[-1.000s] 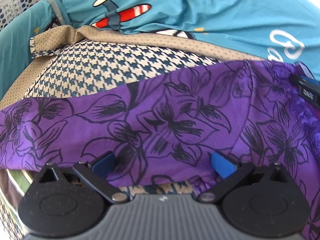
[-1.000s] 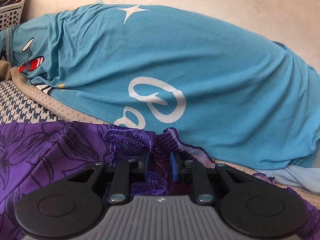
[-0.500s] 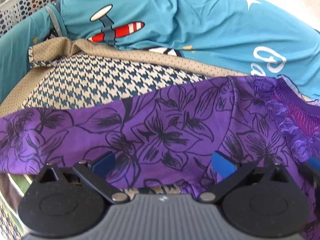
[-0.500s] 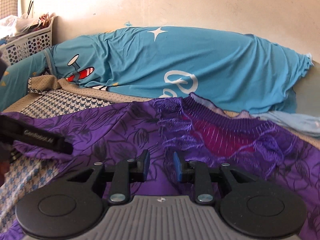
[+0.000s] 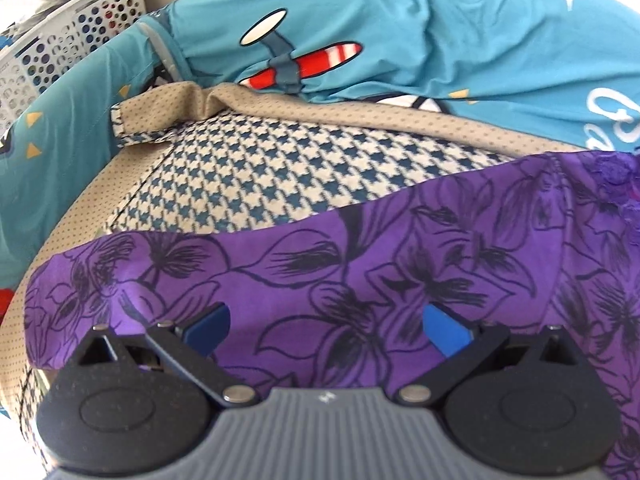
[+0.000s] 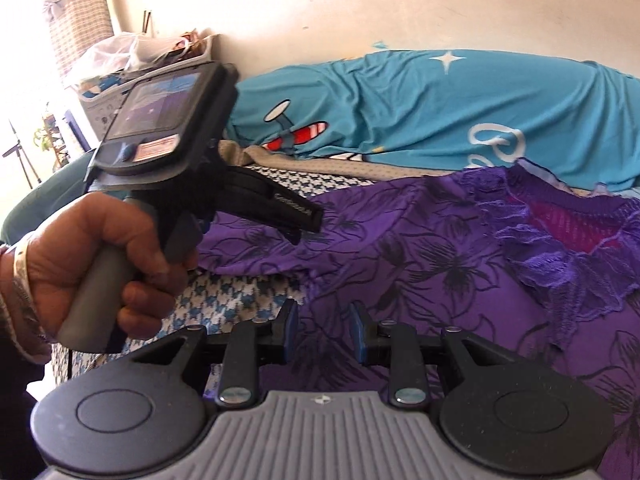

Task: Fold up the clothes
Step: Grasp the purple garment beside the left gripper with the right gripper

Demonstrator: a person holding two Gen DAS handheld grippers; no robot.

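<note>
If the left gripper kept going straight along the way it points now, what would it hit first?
Most likely the purple flowered garment: it fills the view right ahead of the open left gripper, between and beyond its fingers. Depth is hard to judge in this view.

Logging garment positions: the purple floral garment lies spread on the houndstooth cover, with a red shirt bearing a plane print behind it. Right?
Not quite. The shirt behind the purple floral garment is teal, not red; only its plane print is red and white. The left wrist view shows it. The houndstooth cover is right.

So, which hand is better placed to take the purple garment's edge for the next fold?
Probably the left. The left gripper has wide-open fingers just over the purple garment, near its edge. The right gripper is narrowly open, empty, and over the garment's middle.
</note>
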